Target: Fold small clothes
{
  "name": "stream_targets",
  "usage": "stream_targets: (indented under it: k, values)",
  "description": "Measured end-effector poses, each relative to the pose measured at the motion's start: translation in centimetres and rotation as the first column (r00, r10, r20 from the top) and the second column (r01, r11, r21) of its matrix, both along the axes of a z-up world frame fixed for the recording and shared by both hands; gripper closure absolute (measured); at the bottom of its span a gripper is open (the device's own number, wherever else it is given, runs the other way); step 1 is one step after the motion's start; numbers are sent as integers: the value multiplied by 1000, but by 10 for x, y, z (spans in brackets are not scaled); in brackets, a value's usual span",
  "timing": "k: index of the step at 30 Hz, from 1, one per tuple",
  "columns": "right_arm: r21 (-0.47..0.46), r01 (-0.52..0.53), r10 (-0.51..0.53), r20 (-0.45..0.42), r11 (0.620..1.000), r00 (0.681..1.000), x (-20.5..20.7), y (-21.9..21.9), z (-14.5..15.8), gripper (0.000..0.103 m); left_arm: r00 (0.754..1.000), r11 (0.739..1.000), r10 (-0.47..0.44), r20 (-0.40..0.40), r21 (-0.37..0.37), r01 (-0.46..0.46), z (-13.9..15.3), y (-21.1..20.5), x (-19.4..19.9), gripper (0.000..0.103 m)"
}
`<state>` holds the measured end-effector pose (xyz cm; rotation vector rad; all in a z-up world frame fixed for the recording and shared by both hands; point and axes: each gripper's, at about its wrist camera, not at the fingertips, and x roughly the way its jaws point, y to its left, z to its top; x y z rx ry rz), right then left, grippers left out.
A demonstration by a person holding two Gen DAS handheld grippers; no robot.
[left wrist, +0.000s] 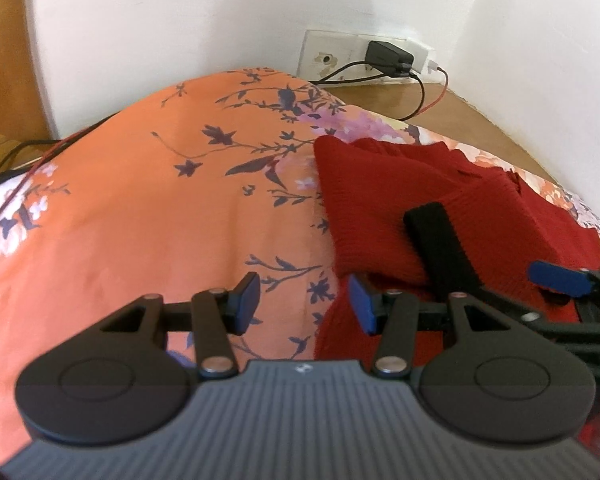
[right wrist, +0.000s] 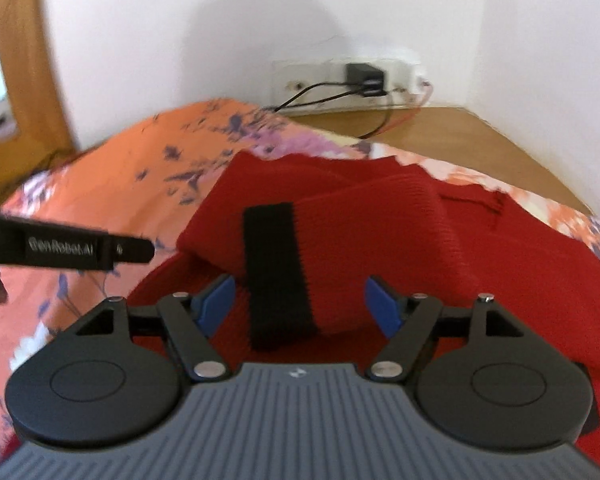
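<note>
Fingers point(right wrist: 216, 306) spread wide, red knit garment point(right wrist: 380, 216) between

text: "GenRobot.AI" | on: left tongs point(right wrist: 80, 250) arm, white print

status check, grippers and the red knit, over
Left hand-held gripper open, empty. Right hand-held gripper open over red knit garment, black band between its fingers. Garment partly folded on floral bedspread. Nothing obstructing.
</note>
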<state>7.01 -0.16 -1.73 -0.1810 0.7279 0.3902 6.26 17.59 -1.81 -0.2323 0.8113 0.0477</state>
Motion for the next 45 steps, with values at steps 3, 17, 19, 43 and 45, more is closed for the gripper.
stream_targets:
  k: [3,17,19,43,45]
  values:
    - [-56,-26,25,-20,998,999,8,11,-16,25,1000,1000,13,-6,2,-13,-1,2,-1,52]
    - [-104,-23,29,63,994,998,3,-3,-33,82,1000,1000,7,-16,7,-7,-4,-13,-1,52]
    - [-55,-20,24,64,998,998,1,-11,-27,90,1000,1000,3,-15,7,-3,-3,-18,0,52]
    - [298,357,-402,106,885,909,5,-223,60,95,985,995,-100,140,40,96,11,-72,45,52]
    - [308,388,-431,86,869,898,9,-235,55,95,981,992,-123,149,59,115,8,-79,50,52]
